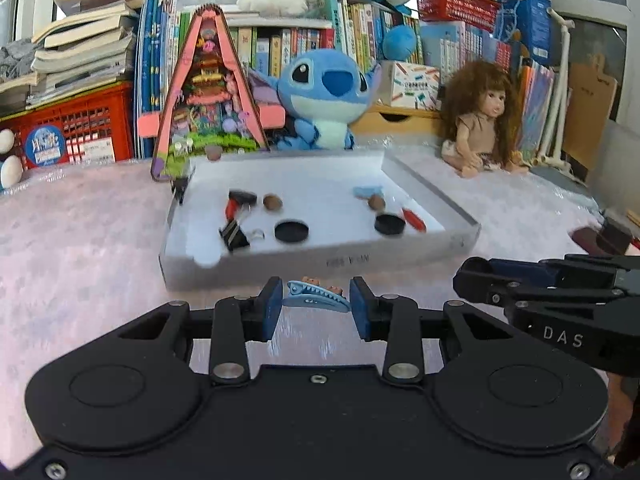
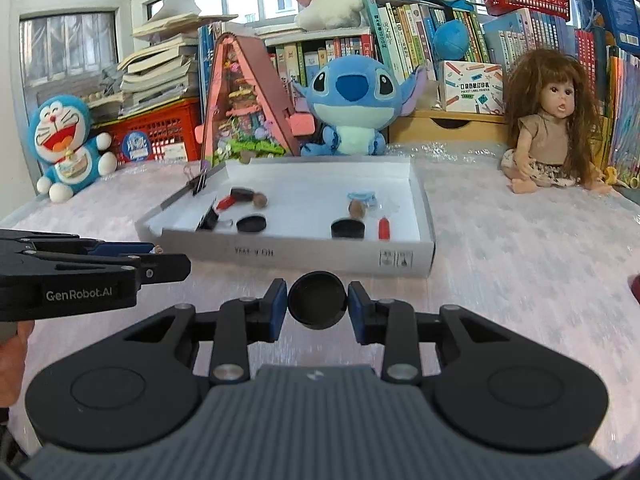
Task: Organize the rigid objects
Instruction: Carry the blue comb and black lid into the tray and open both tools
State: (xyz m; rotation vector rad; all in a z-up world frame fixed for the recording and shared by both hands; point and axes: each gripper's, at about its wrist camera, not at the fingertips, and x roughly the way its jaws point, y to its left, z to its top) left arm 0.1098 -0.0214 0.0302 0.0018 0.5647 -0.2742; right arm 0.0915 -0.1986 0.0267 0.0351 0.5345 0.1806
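A light-blue hair clip [image 1: 316, 296] sits crosswise between the blue pads of the left claw [image 1: 316, 306], clamped at both ends and held above the desk [image 1: 80, 220], just in front of the near wall of a shallow white box [image 1: 320, 264]. The right claw [image 2: 317, 306] is clamped on a round black lid [image 2: 317, 300], its pads pressing the lid's two sides, also just short of the box's front wall. In the right wrist view the left claw [image 2: 160, 266] reaches in from the left edge, beside the right one. Inside the box lie two more black lids [image 2: 251, 224], two brown nut-like pieces [image 1: 273, 202], a red-handled tool [image 1: 414, 219], another blue clip [image 1: 368, 191] and a black binder clip [image 1: 234, 235]; a further binder clip [image 2: 199, 184] grips the box's left wall. Behind the box stand a blue plush toy [image 1: 324, 100], a triangular pink model house [image 1: 210, 92] and a long-haired doll [image 2: 552, 124], with bookshelves [image 2: 400, 32] at the back.
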